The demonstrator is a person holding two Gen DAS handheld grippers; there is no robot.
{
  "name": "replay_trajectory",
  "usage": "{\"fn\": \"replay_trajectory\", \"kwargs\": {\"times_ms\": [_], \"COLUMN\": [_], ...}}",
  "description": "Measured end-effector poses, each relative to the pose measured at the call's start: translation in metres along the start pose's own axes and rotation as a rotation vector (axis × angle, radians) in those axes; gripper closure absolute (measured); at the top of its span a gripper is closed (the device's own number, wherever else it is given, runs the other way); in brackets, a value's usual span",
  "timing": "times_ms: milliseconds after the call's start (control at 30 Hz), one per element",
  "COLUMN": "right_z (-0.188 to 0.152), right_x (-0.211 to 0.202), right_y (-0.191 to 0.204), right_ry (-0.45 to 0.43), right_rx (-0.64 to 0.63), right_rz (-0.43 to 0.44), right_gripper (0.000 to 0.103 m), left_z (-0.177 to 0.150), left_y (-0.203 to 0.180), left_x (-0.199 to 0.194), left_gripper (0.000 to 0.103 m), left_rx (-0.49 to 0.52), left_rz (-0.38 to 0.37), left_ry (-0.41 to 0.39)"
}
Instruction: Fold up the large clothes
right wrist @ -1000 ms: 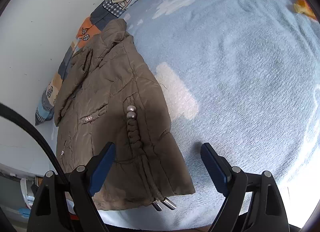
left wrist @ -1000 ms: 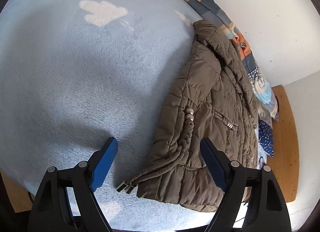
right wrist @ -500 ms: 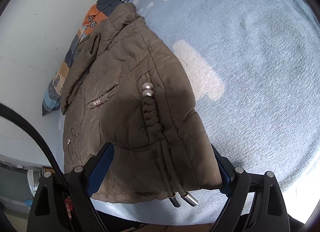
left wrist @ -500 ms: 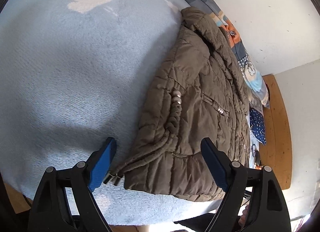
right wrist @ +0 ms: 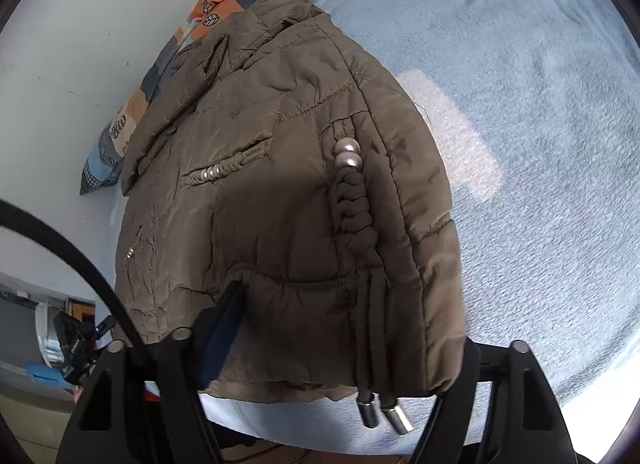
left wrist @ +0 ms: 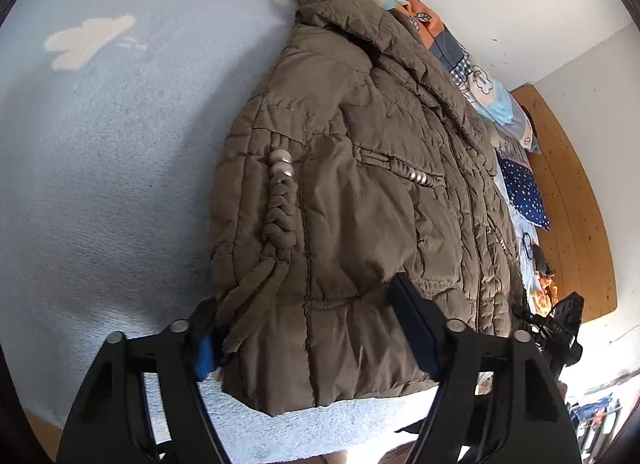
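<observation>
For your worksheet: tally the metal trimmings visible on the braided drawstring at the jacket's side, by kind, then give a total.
Round silver beads: 2
Metal cord tips: 2
Total: 4

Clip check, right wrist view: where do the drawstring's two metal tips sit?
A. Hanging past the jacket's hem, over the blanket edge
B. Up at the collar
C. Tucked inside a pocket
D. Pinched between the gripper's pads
A: the metal tips dangle below the hem of the jacket, in front of the blanket, free of the right gripper.
</observation>
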State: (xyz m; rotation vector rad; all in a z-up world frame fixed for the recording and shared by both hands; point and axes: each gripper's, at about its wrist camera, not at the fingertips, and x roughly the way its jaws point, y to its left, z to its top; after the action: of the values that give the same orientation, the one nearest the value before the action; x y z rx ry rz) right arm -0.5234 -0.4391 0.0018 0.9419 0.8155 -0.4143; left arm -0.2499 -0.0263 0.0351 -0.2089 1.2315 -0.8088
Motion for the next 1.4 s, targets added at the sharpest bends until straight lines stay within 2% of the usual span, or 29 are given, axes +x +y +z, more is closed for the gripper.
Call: {"fn": "replay_trajectory", "kwargs": {"times_ms": [33, 67, 133, 233, 633, 733, 833, 900, 933, 967, 1000, 1033, 1067, 1167, 1267, 1400], "right_z": [0.000, 0.000, 0.001, 0.000, -0.015, -0.018, -0.013, -0.009, -0.006, -0.004, -0.003, -0.001, 0.001, 0.004, 0.006, 0.005], "right_x": [-0.001, -0.002, -0.008, -0.019, -0.070, -0.078, -0.070, -0.063, -0.056, -0.051, -0.047, -0.038, -0.029, -0.013, -0.003, -0.003], "right_y": [0.001, 0.001, 0.004, 0.012, 0.046, 0.051, 0.037, 0.024, 0.017, 0.012, 0.006, -0.002, -0.009, -0.020, -0.024, -0.024], "right_ry": [-0.005, -0.009, -0.029, -0.069, -0.263, -0.296, -0.261, -0.231, -0.201, -0.190, -0.185, -0.165, -0.140, -0.105, -0.084, -0.113], "right_rx": [-0.009, -0.013, -0.032, -0.072, -0.205, -0.226, -0.164, -0.098, -0.059, -0.025, 0.009, 0.049, 0.086, 0.153, 0.170, 0.168], "right_rz": [-0.006, 0.000, 0.011, 0.007, -0.022, -0.022, -0.004, 0.049, 0.083, 0.091, 0.090, 0.096, 0.101, 0.083, 0.057, 0.062], "right_gripper": [0.048, 0.053, 0.065, 0.072, 0.086, 0.086, 0.086, 0.078, 0.073, 0.069, 0.058, 0.050, 0.048, 0.047, 0.047, 0.052], "left_z": [0.000, 0.000, -0.001, -0.002, -0.009, -0.008, -0.007, -0.006, -0.006, -0.005, -0.005, -0.004, -0.005, -0.004, -0.006, -0.010], "left_y": [-0.002, -0.004, -0.014, -0.020, -0.027, -0.027, -0.024, -0.023, -0.022, -0.019, -0.018, -0.015, -0.014, -0.010, -0.008, -0.008], "left_x": [0.000, 0.002, 0.001, -0.006, -0.047, -0.045, -0.035, -0.031, -0.028, -0.024, -0.021, -0.015, -0.012, -0.005, -0.004, -0.004], "left_gripper": [0.062, 0.070, 0.072, 0.075, 0.080, 0.080, 0.079, 0.077, 0.072, 0.069, 0.067, 0.063, 0.060, 0.054, 0.054, 0.053], "left_rx": [0.006, 0.014, 0.062, 0.085, 0.104, 0.109, 0.097, 0.095, 0.088, 0.077, 0.072, 0.062, 0.058, 0.057, 0.074, 0.086], "left_rz": [-0.019, -0.038, -0.015, 0.003, 0.004, 0.021, 0.050, 0.064, 0.084, 0.104, 0.117, 0.133, 0.137, 0.171, 0.183, 0.187], "left_ry": [-0.002, 0.001, -0.023, -0.058, -0.196, -0.192, -0.163, -0.149, -0.147, -0.147, -0.142, -0.129, -0.124, -0.117, -0.123, -0.138]}}
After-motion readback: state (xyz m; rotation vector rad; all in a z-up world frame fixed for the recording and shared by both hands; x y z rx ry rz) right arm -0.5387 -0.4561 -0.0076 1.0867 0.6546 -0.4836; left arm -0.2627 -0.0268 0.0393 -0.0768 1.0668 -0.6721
